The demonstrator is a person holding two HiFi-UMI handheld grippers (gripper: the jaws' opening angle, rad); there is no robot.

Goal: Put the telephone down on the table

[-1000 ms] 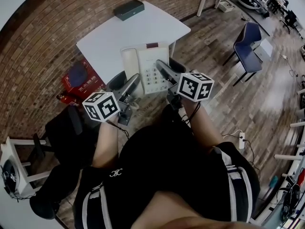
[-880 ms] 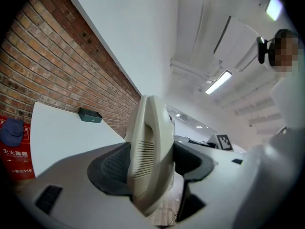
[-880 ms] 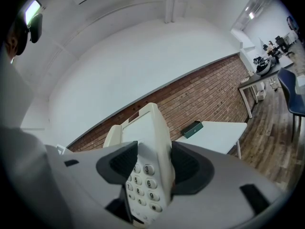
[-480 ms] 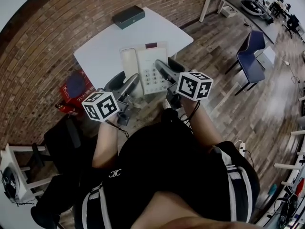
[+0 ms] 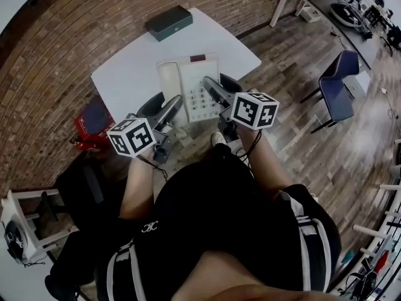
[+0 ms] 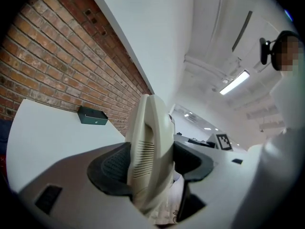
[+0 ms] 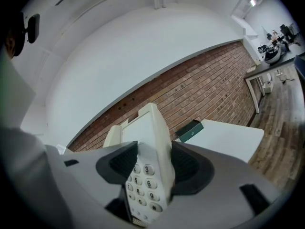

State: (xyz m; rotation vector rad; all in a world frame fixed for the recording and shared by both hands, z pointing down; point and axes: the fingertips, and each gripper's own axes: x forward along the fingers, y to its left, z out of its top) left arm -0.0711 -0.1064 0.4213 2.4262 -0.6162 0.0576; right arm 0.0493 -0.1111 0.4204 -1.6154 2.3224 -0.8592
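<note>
A cream desk telephone [image 5: 193,85] with a handset on its left and a keypad is held between both grippers, over the near edge of the white table [image 5: 135,64]. My left gripper [image 5: 168,110] is shut on the handset side [image 6: 148,147], with dark pads [image 6: 112,166] pressed against it. On the keypad side [image 7: 148,168], my right gripper [image 5: 213,91] is shut too. Whether the telephone's underside touches the table is hidden.
A dark green box [image 5: 168,22] lies at the table's far edge, by the brick wall [image 5: 75,24]. A red thing [image 5: 93,119] sits on the floor to the left and a white stool [image 5: 19,215] at lower left. A blue chair [image 5: 336,83] stands to the right.
Both grippers keep their hold on the telephone. The table and floor have slid a little to the left in the head view; the telephone sits slightly higher in the picture.
</note>
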